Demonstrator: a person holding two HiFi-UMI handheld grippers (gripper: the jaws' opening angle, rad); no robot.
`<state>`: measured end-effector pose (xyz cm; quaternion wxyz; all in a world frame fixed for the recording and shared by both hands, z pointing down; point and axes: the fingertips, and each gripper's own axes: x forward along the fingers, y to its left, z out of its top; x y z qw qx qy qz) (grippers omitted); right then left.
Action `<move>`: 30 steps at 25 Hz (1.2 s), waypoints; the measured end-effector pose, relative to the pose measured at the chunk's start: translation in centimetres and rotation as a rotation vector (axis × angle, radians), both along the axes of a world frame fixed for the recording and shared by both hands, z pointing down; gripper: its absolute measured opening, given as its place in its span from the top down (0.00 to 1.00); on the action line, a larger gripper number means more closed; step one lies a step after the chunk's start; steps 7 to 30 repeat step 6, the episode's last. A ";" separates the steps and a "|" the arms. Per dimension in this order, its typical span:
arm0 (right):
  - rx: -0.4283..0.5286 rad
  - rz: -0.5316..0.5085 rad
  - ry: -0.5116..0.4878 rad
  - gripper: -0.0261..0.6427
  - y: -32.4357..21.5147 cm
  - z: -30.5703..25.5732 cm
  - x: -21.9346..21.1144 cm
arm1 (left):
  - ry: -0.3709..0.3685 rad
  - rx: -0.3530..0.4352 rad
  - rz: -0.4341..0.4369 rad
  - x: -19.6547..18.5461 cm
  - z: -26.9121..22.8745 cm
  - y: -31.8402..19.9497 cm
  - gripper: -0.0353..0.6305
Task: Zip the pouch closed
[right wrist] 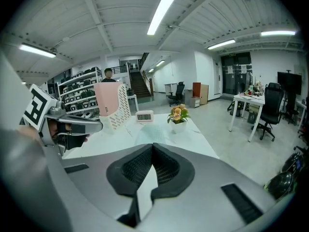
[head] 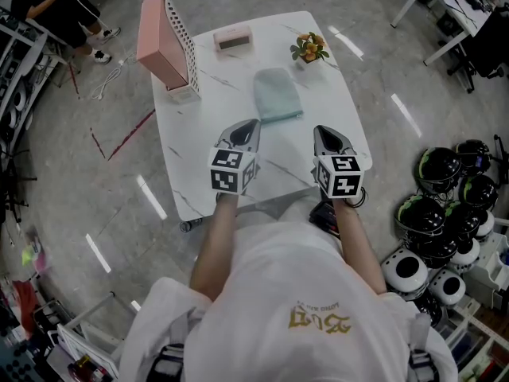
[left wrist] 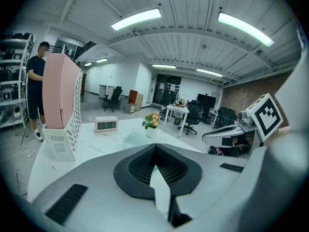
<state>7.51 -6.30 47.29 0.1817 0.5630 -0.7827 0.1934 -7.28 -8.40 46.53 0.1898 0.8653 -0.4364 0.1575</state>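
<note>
A pale teal pouch (head: 277,94) lies flat in the middle of the white marble table (head: 215,94); whether its zip is open I cannot tell. It shows beyond the jaws in the left gripper view (left wrist: 134,140) and in the right gripper view (right wrist: 152,132). My left gripper (head: 249,123) hovers near the table's front edge, just short of the pouch's near left corner, shut with nothing held (left wrist: 155,149). My right gripper (head: 324,130) hangs level with it, to the right of the pouch, also shut and empty (right wrist: 153,146).
A pink file holder (head: 165,42) stands at the table's far left, a small clock (head: 232,38) at the back, a flower pot (head: 309,48) at the back right. Helmets (head: 445,213) are piled on the floor at the right. A person (head: 56,6) stands far left.
</note>
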 end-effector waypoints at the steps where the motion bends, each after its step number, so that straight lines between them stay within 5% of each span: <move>1: 0.002 -0.006 0.011 0.94 0.0 0.0 -0.1 | 0.000 -0.001 -0.001 0.0 0.0 0.0 0.92; 30: 0.000 -0.016 0.013 0.94 0.1 0.2 -0.3 | 0.002 -0.004 -0.003 -0.1 0.2 0.0 0.92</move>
